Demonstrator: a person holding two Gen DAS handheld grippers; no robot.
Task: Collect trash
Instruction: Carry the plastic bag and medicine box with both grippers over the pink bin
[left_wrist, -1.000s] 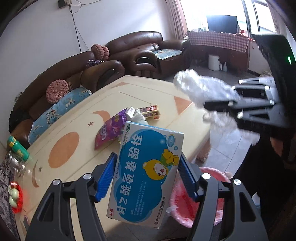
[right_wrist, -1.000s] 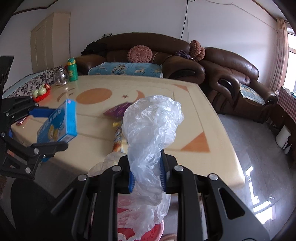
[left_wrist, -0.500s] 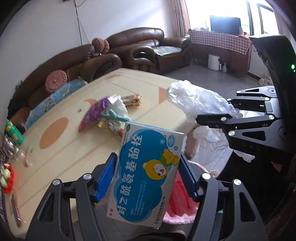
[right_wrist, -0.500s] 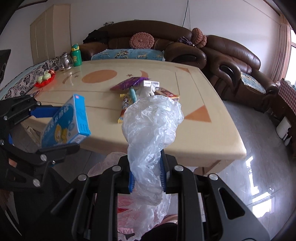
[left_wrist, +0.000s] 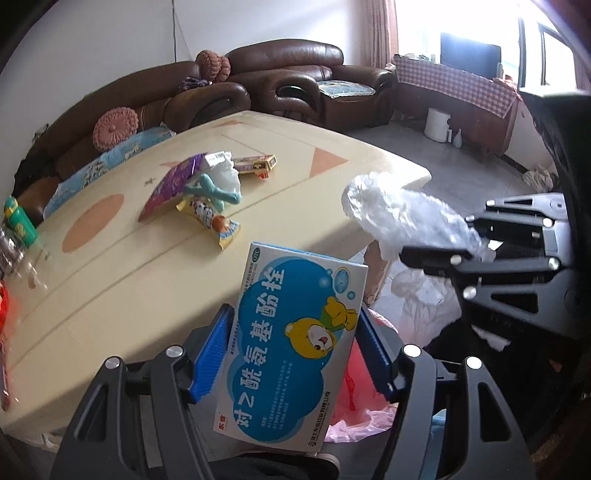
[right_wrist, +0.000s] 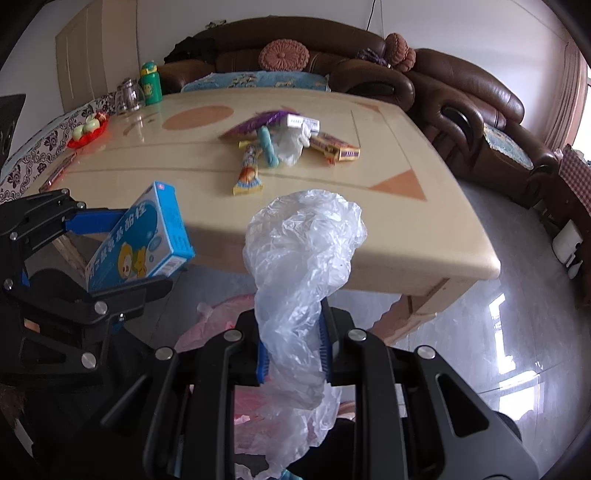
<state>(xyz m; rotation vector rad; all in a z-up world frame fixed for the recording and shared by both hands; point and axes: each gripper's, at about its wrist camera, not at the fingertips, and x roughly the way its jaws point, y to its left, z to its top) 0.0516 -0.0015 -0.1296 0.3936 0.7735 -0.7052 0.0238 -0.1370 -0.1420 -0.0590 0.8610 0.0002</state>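
The left gripper (left_wrist: 295, 354) has its blue-padded jaws pinching a blue medicine box (left_wrist: 295, 347) by its long sides: stiff, glossy card, flat and rectangular, printed with a cartoon bear. The right gripper (right_wrist: 291, 350) has its jaws pressed onto a clear plastic bag (right_wrist: 303, 266), a thin, crinkled film twisted into a rope at the pads and ballooning into a loose puff above them. Both pieces are held off the bench (right_wrist: 406, 229), just in front of its near edge.

Below, at 6 o'clock in both wrist views, sits a bin lined with a pink bag (left_wrist: 354, 391), soft and wrinkled, partly hidden behind the grippers. This looks like the carry-and-drop step: two pieces of trash are gathered and the next move calls for bringing each gripper over the liner's mouth and spreading the jaws. The box should fall cleanly; the film is light and may cling to a pad or drift past the rim, so a low release seems wise.

Farther off, at 12 o'clock in the right wrist view, more trash lies bunched mid-bench: a yellow snack wrapper (right_wrist: 248, 173), a teal tube-like item (right_wrist: 267, 146), a purple foil packet (right_wrist: 258, 123), a crumpled white bag (right_wrist: 288, 146) and a small yellow carton (right_wrist: 336, 147). The bench is smooth, glossy cream with orange shapes inlaid. At 10 o'clock stand a green bottle (right_wrist: 150, 83) and a red fruit dish (right_wrist: 88, 129); beyond is a brown leather sofa (right_wrist: 295, 37).
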